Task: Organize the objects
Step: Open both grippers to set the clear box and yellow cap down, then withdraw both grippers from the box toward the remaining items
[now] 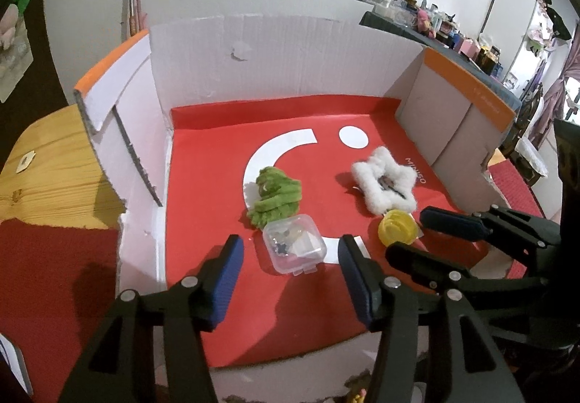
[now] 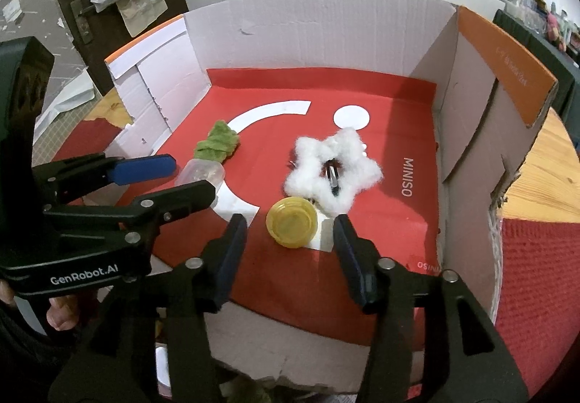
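Both tongs released, nothing gripped: left tongs [image 1: 290, 258] straddle the clear box [image 1: 294, 248], right tongs [image 2: 290, 225] straddle the yellow lid [image 2: 291, 226], both lying on the red sheet [image 1: 203, 163] inside the cardboard tray [image 1: 290, 51]. Placement step looks finished; next, probably back off.

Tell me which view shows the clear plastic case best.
The left wrist view: the clear plastic case lies unobstructed between the open left gripper fingers, contents visible. In the right wrist view the case appears side-on, partly hidden behind a left gripper finger.
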Demonstrator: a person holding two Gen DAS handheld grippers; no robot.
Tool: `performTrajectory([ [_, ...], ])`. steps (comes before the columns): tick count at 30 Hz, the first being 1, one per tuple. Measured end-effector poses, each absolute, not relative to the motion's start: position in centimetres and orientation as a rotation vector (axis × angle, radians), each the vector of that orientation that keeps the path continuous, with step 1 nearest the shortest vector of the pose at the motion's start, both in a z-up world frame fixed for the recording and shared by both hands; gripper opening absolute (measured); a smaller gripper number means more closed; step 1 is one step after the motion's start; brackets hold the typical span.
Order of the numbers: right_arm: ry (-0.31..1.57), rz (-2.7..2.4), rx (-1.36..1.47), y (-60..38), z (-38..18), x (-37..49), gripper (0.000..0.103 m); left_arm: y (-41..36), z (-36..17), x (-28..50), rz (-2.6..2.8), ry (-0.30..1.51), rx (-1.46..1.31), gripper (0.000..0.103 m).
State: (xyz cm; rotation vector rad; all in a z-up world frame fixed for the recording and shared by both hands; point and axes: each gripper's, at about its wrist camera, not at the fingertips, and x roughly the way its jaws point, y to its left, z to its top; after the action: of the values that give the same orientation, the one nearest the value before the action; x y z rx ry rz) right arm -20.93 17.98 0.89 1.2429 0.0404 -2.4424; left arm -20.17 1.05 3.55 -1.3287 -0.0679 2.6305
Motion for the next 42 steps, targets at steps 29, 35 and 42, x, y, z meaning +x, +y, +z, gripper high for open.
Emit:
performTrajectory([
  [29,0.027,-2.469,1.171,18.1,2.8,-18.1,0.066,1.1,4.8,-17.2,2.695,-0.035,-1.272,0.076],
  [35,0.032,-2.48,1.158,18.1,3.2,-17.2,0.074,0.9,5.1,-16.6,2.71,-0.036,-1.259,0.08],
  [42,0.034,-2.488,1.133,18.1,3.9,-16.1,0.08,0.9,5.6,-15.7,2.731,-0.03,-1.233,0.087],
])
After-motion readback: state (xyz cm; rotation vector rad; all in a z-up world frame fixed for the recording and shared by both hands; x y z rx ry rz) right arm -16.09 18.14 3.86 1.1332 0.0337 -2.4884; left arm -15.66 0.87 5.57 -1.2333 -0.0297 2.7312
